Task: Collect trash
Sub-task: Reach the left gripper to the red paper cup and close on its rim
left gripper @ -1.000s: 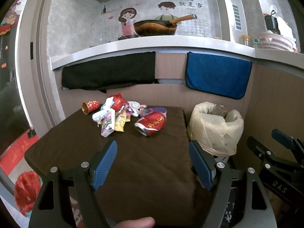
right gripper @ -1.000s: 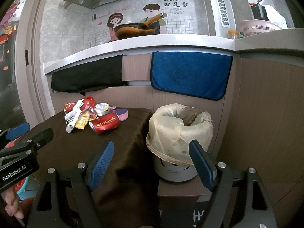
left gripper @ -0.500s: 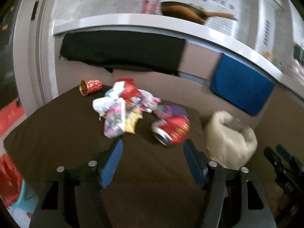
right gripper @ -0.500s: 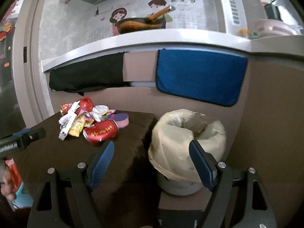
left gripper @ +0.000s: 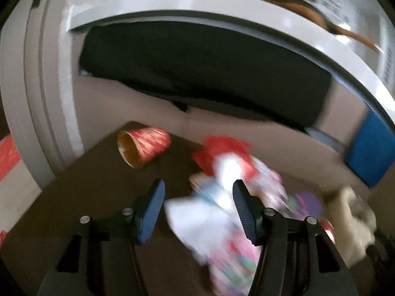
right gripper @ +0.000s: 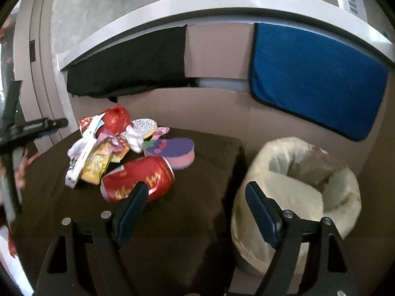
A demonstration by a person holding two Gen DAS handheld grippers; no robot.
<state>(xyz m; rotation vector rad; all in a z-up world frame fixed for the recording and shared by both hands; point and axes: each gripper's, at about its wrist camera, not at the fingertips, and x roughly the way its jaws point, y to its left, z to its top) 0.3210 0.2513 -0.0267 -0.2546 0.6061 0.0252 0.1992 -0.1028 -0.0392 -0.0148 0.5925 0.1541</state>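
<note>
Motion blur is smearing the left wrist view, so the wrapper pile (left gripper: 222,197) is reading only as white, pink and red patches on the brown desk (left gripper: 93,187), with the left gripper (left gripper: 197,209) hanging over its near edge, its fingers (left gripper: 153,212) having just been closing yet gripping nothing I can make out. A red paper cup (left gripper: 142,149) is lying on its side, apart from the pile. In the right wrist view the right gripper (right gripper: 197,212) is standing released, one finger cutting off part of the crushed red can (right gripper: 138,181), the lined bin (right gripper: 296,192) sitting just beside the desk.
</note>
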